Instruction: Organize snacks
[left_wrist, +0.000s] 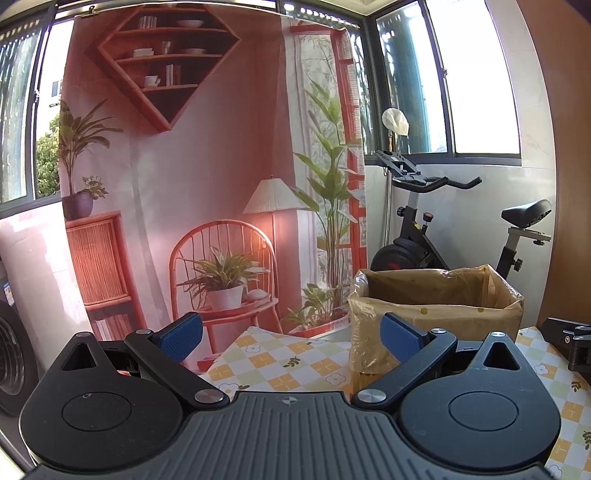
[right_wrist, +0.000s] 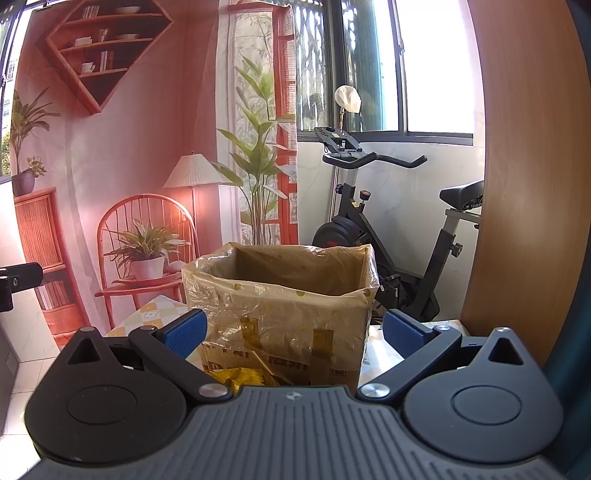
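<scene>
A cardboard box lined with a yellowish plastic bag (left_wrist: 436, 314) (right_wrist: 284, 295) stands on the checked tablecloth (left_wrist: 280, 362). My left gripper (left_wrist: 291, 338) is open with nothing between its blue pads, to the left of the box. My right gripper (right_wrist: 293, 332) is open too, facing the box's near wall from close by. A yellow snack packet (right_wrist: 243, 376) lies at the foot of the box, just under the right gripper's body and partly hidden by it. The inside of the box is not visible.
A printed backdrop of a pink room (left_wrist: 207, 166) hangs behind the table. An exercise bike (left_wrist: 443, 229) stands behind the box by the window. A wooden panel (right_wrist: 524, 184) rises at the right. A washing machine (left_wrist: 14, 354) sits at the far left.
</scene>
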